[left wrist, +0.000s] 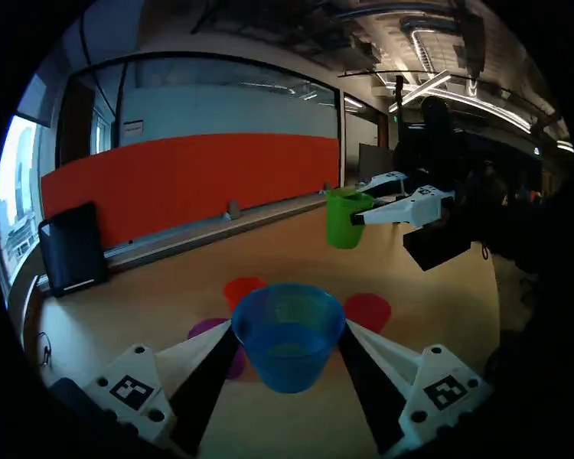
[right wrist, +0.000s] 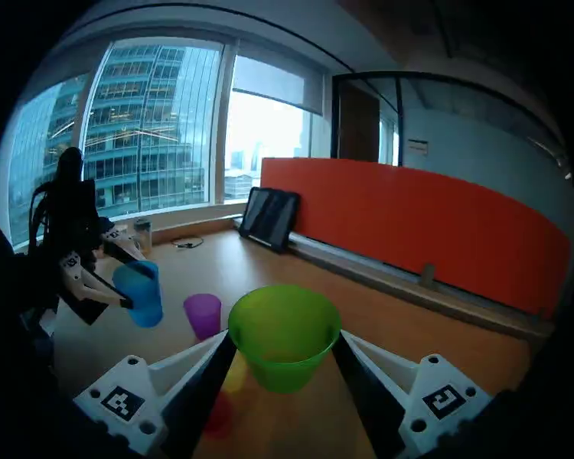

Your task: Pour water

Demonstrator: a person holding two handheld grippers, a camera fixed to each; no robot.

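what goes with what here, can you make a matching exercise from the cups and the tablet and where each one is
Things:
1. blue plastic cup
2. green plastic cup
3. purple plastic cup
4. black tablet

Places:
a. standing on the wooden table
b. held between the fingers of the right gripper
c. propped up by the orange partition
d. held between the fingers of the left gripper

Pairs: 1-d, 2-b, 3-a, 4-c
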